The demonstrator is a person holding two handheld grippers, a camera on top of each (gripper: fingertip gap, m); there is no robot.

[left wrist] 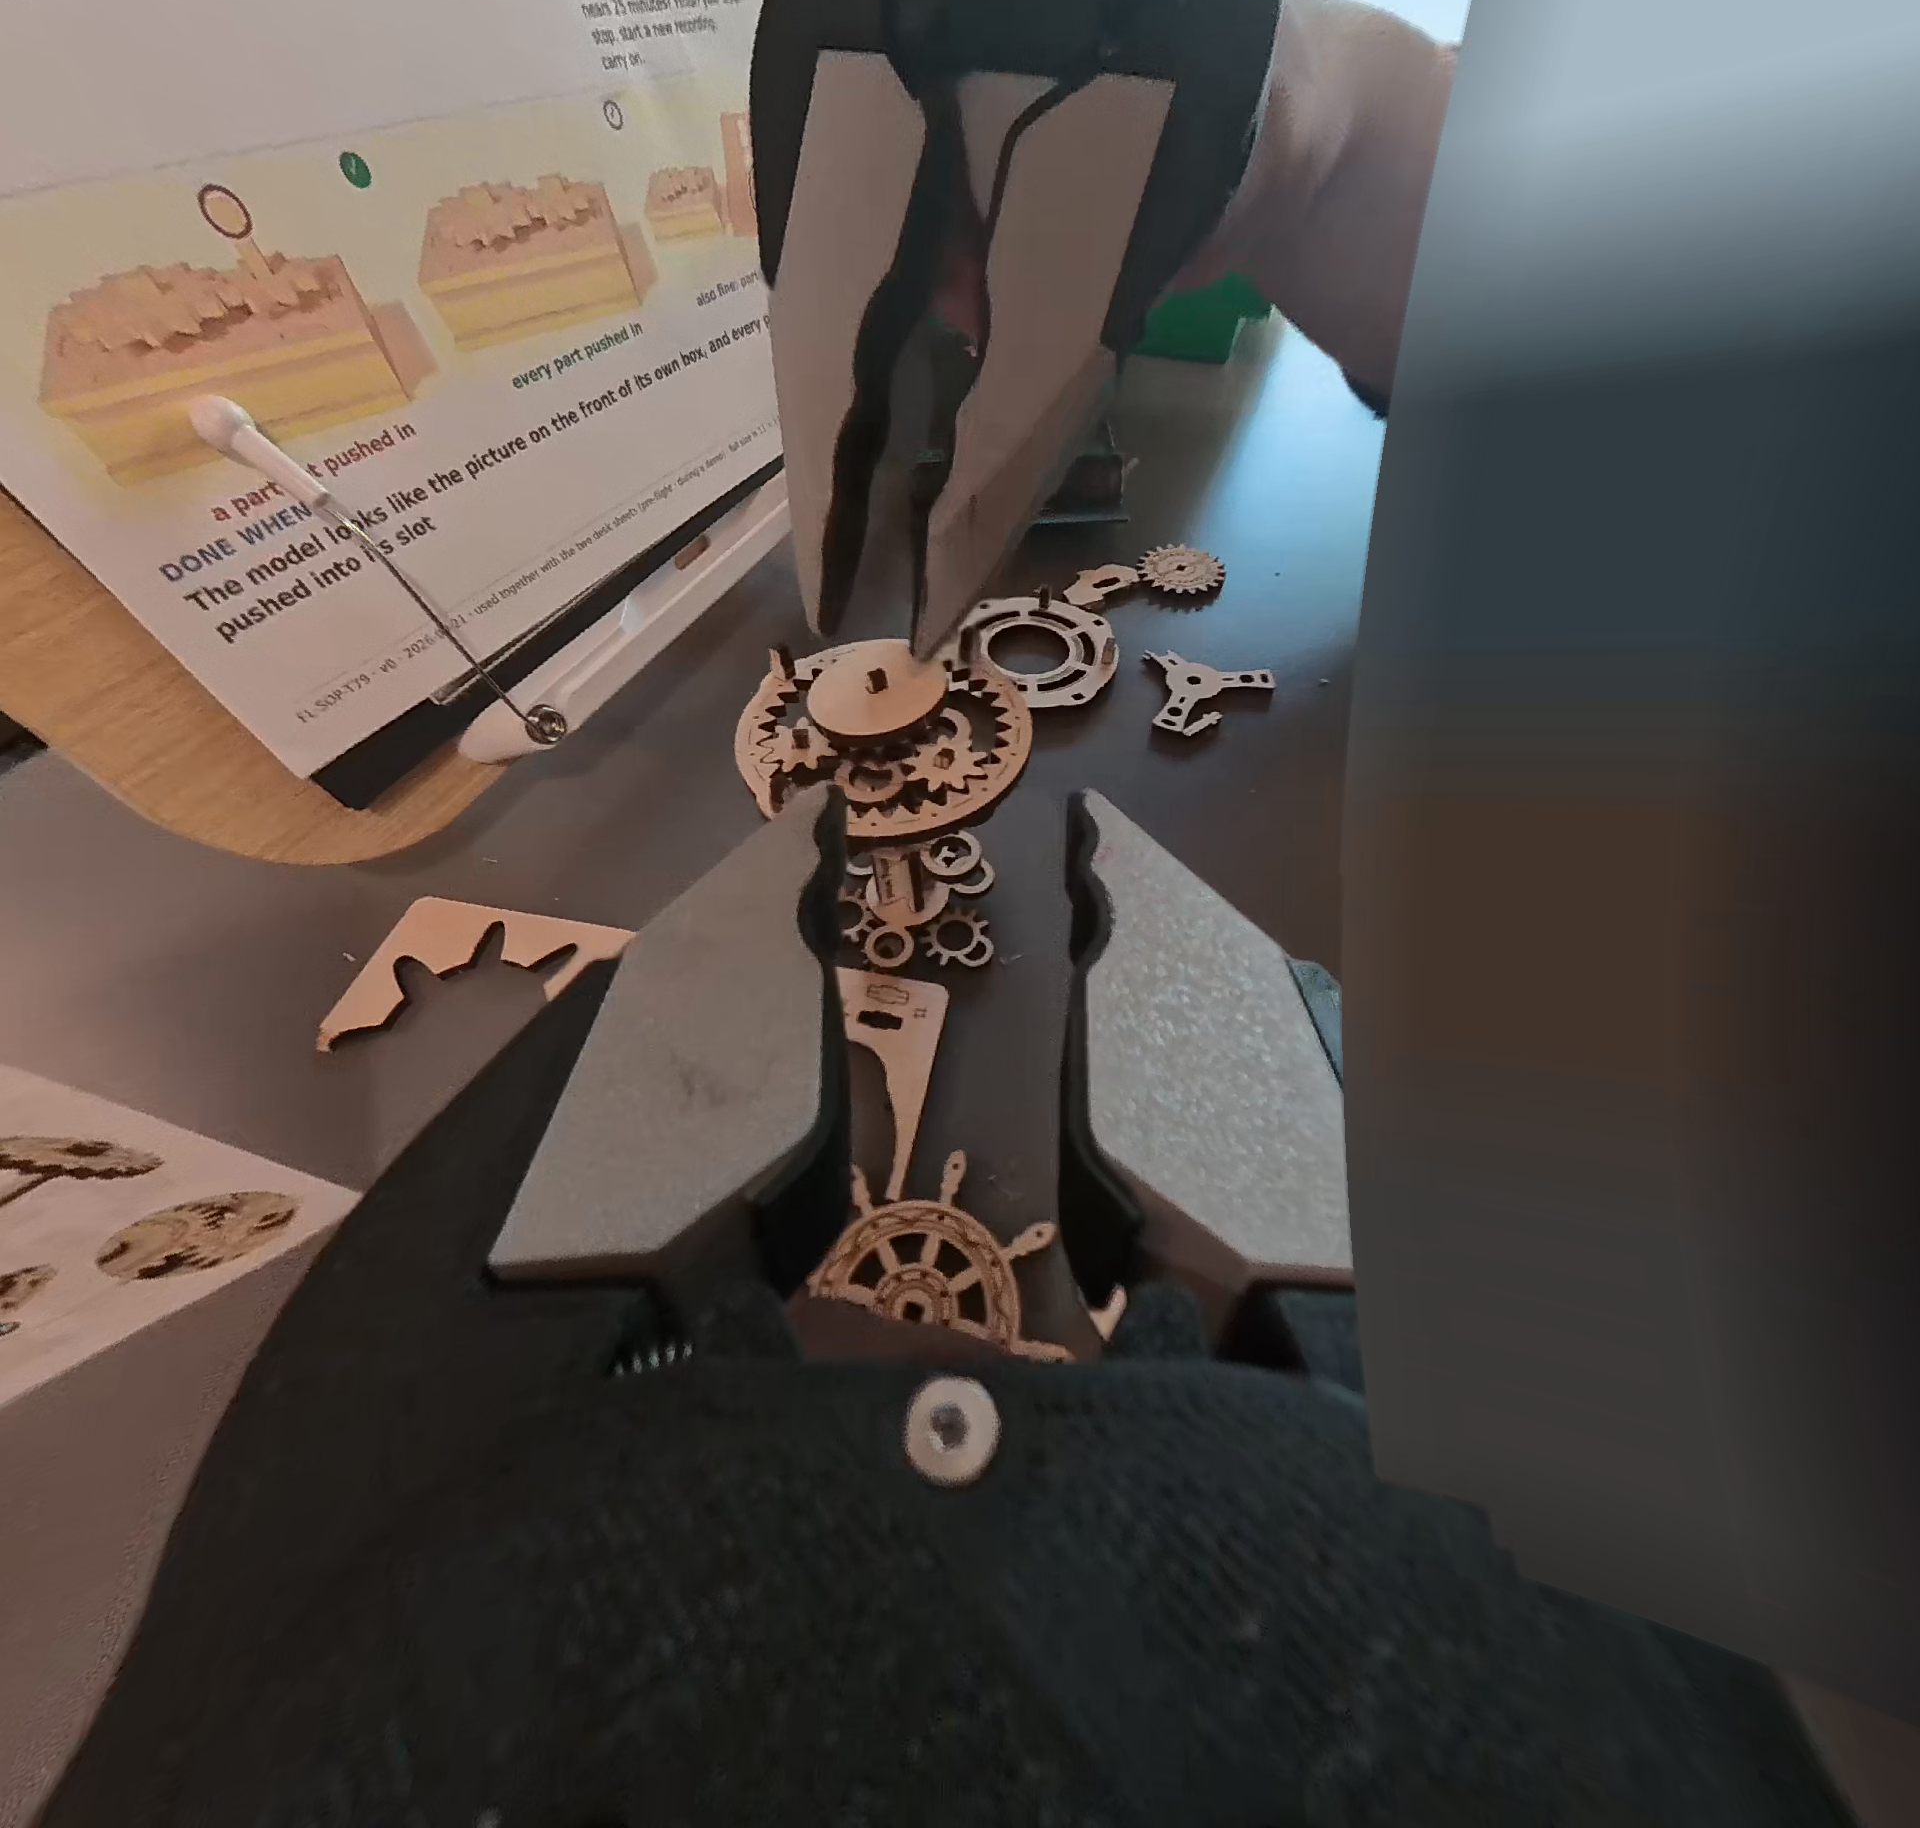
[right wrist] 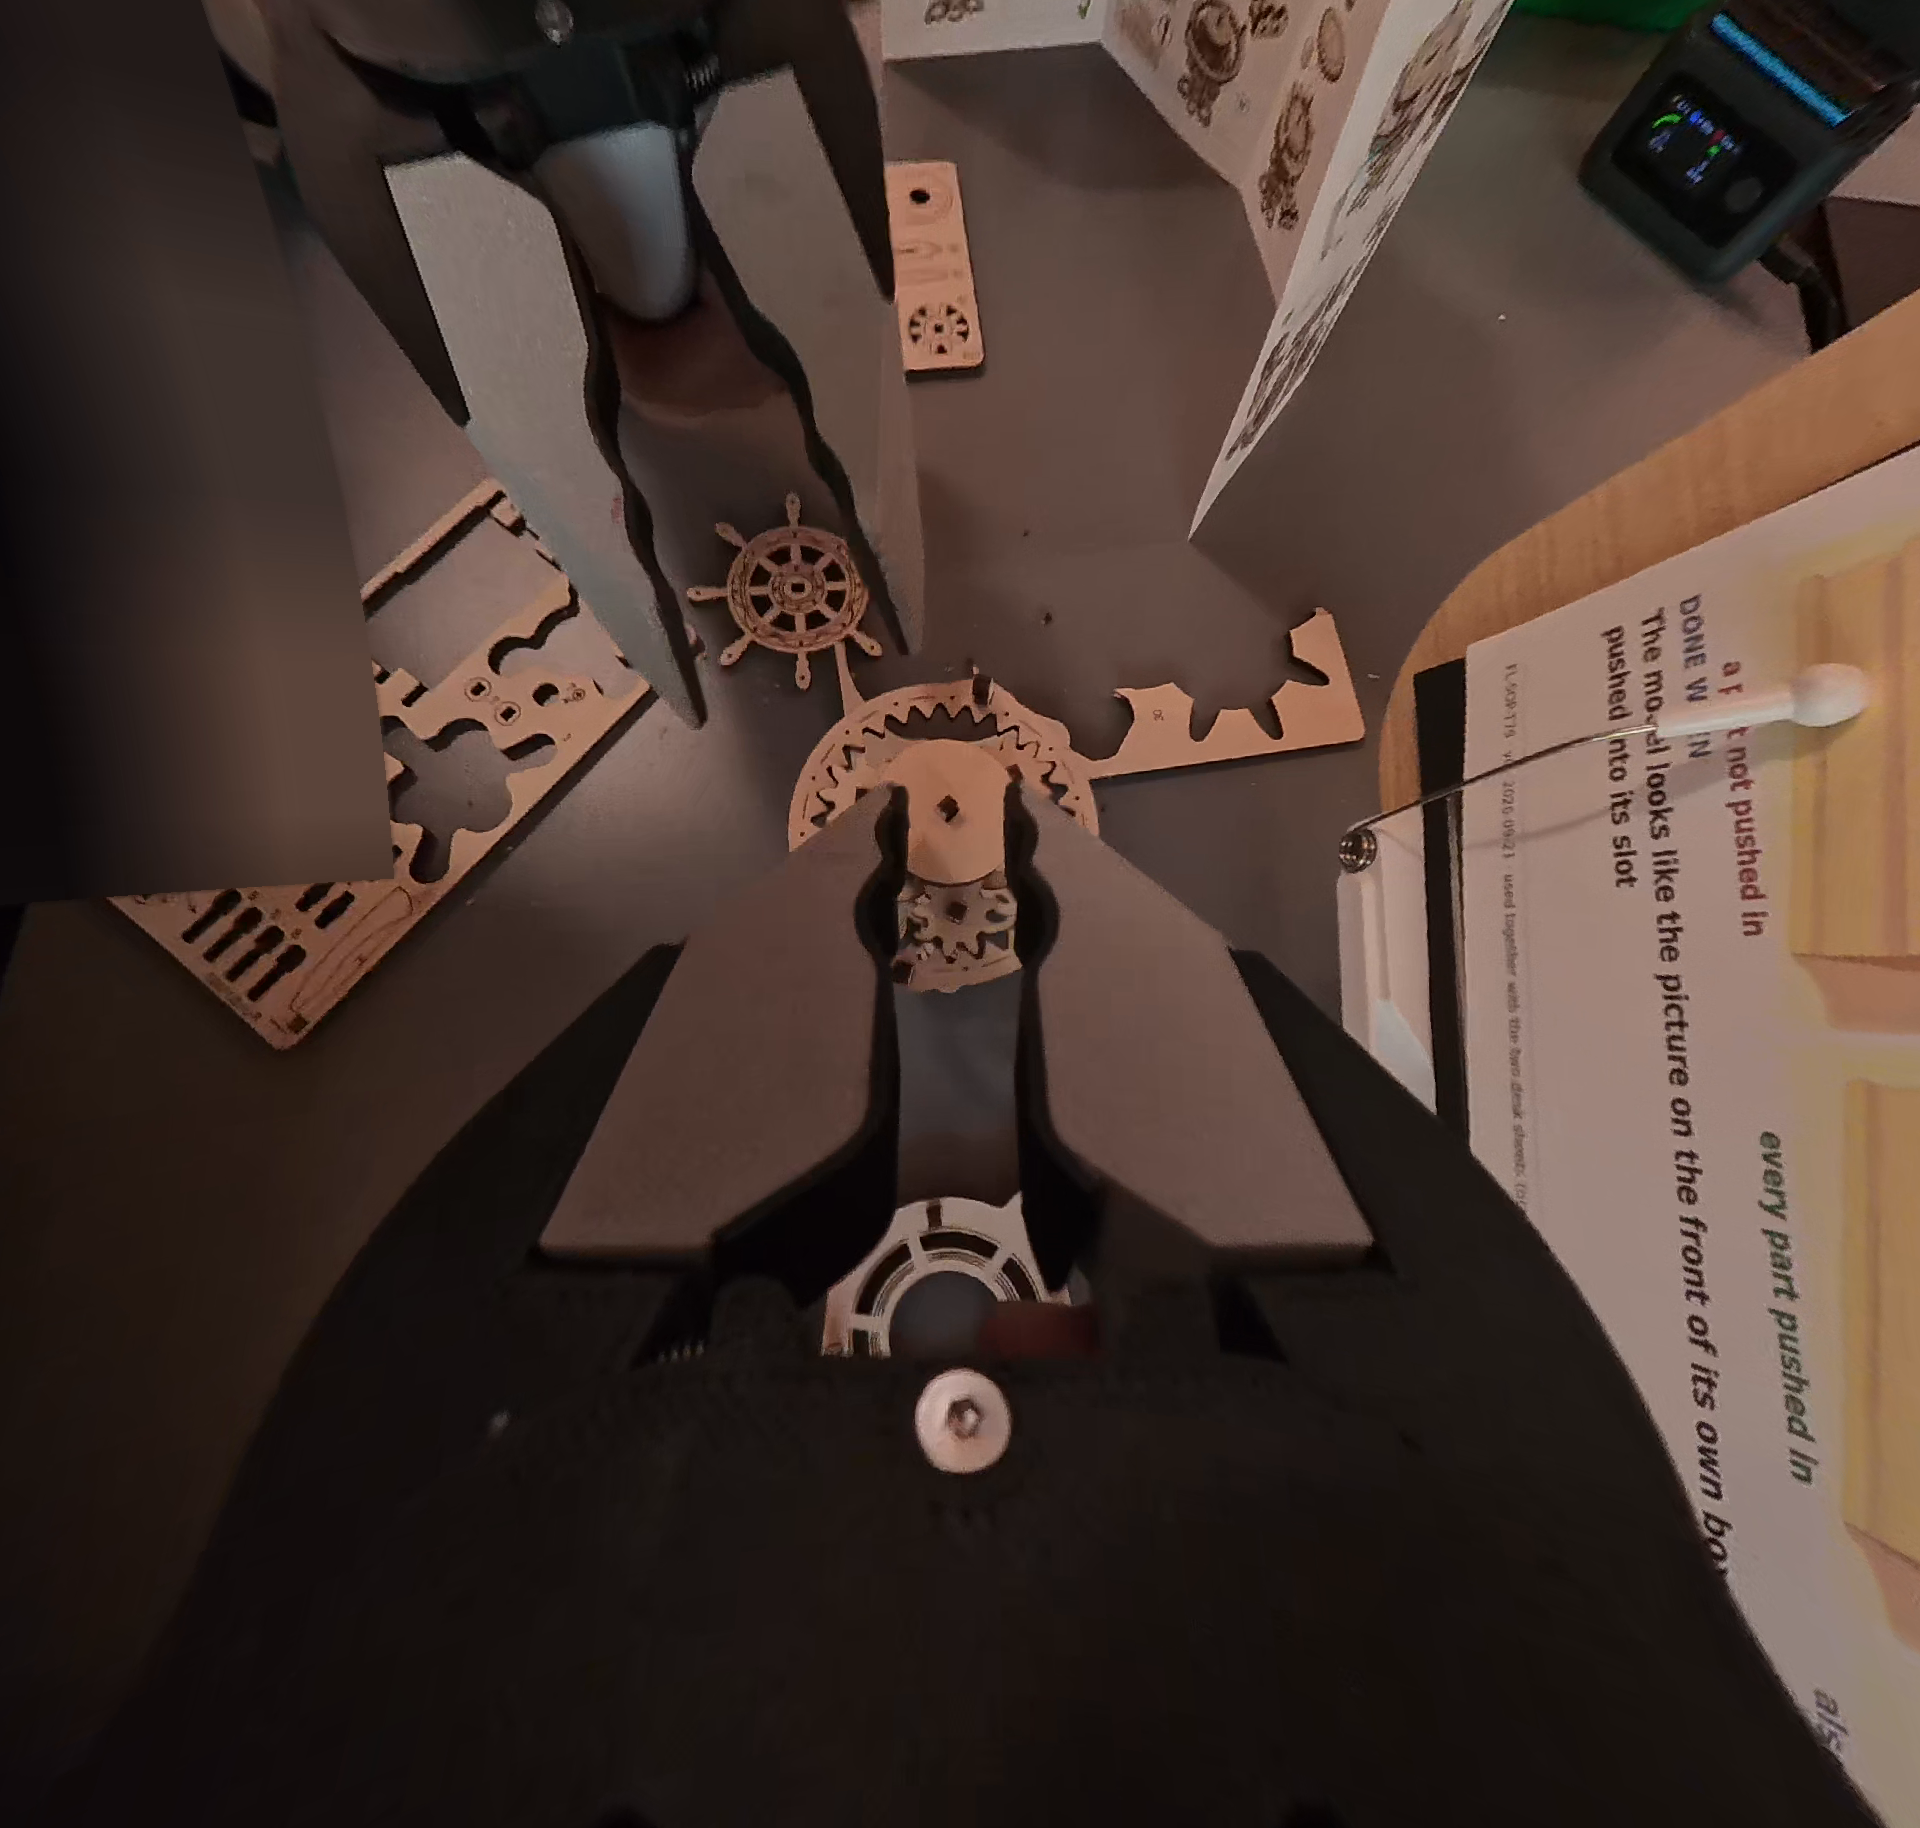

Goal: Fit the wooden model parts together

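On the dark table (left wrist: 260, 926), mid-frame, sits the round gear plate (left wrist: 883, 739). The right tool (right wrist: 951, 791) pinches the small wooden disc (right wrist: 951, 817) on top. The left tool (left wrist: 951, 812) waits open, just below it.

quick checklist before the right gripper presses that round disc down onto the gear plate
1. Right gripper straddles the round disc, fingertips on either side: ok.
2. Disc sits over the gear plate, centred among the gears: ok.
3. Square peg pokes through the disc's centre hole: ok.
4. Disc fully seated: cannot tell.
5. Left gripper steadying the plate: not ok, it is open and one fingertip only reaches the plate's near edge.
6. Loose small gears lie between the left fingers, close to the plate: not ok.
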